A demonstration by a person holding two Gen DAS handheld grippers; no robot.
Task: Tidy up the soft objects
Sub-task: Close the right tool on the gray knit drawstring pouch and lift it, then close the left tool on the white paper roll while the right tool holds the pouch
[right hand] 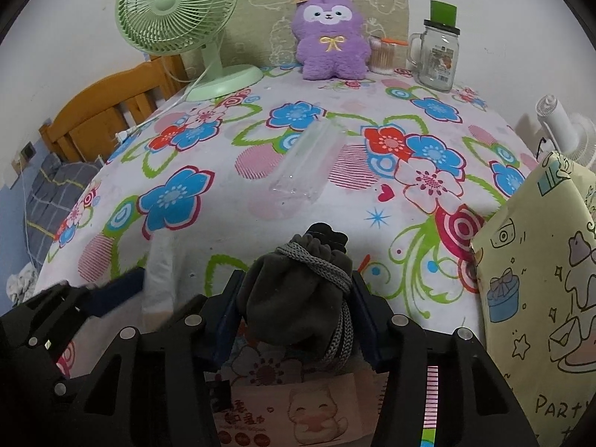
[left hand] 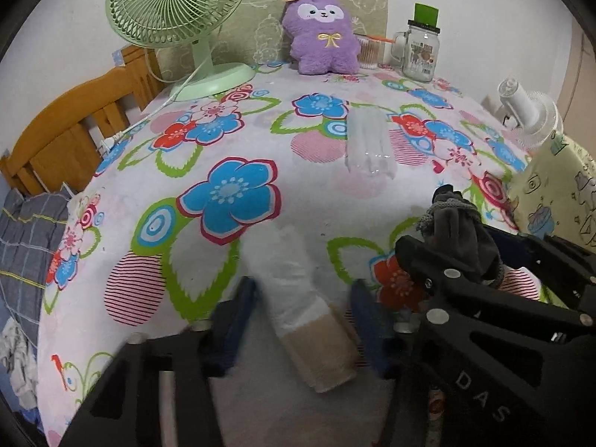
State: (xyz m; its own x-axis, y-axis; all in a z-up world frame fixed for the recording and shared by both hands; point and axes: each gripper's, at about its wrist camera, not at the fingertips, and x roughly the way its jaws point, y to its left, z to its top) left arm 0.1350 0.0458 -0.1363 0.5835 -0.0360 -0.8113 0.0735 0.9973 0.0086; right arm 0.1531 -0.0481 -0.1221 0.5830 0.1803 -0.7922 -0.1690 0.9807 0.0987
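Floral cloth [left hand: 260,141], 1 white sock [left hand: 298,283], 1 grey pouch [right hand: 298,294], 2 fans [left hand: 175,18]

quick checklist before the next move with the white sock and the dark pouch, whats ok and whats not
1. White sock lies between the left gripper fingers: ok.
2. Left fingers pressing the sock: not ok, a gap shows on both sides.
3. Dark pouch sits between the right gripper fingers, which press its sides: ok.
4. Pouch cord clear of the fingers: cannot tell, it hangs down near the right one.
5. Floral cloth ahead free of clutter: not ok, a clear plastic wrapper lies in the middle.
6. Paper bag standing near the pouch: ok.
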